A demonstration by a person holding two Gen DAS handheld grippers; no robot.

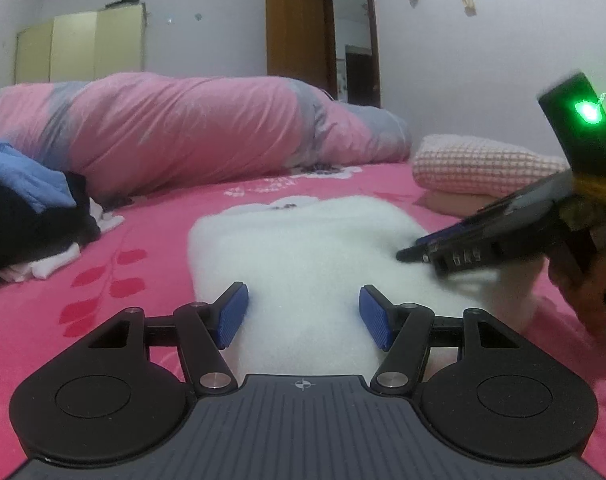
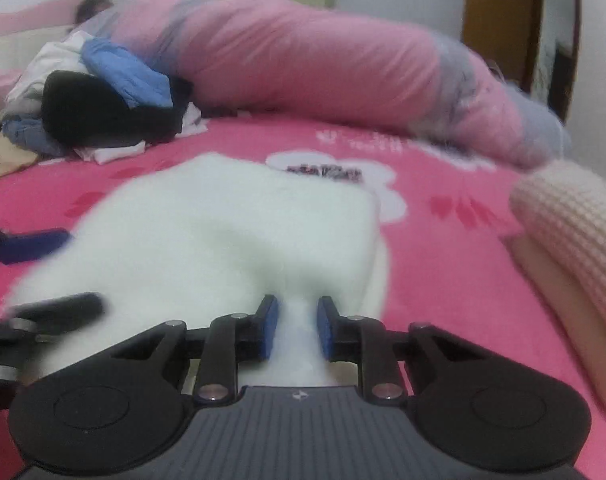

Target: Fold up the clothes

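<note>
**White fleece on the pink bed, one gripper pinching its near edge**

A fluffy white fleece garment [image 1: 303, 248] lay spread in a rough rectangle on the pink floral bedspread [image 1: 103, 312], directly ahead of both tools. The left gripper [image 1: 303, 316] hovered low over the garment's near end with its blue-padded fingers [image 1: 233, 316] wide apart and fleece showing between them, gripping nothing. The right gripper [image 2: 298, 330] had its pads nearly together, with a narrow ridge of the white fleece pinched up between them at the near edge; the blur made the firmness of that hold hard to judge. Beyond the tools, a rolled pink-and-grey quilt [image 1: 191, 128] crossed the bed, and a heap of black, blue and white clothes [image 2: 95, 112] sat ahead and to the left.

The garment already looked narrowed, so this fitted either a fold in progress or a final straightening. Whichever it was, both grippers would do well to hold matching corners at equal height, keeping the edge taut so the thick pile laid flat without bunching.
</note>
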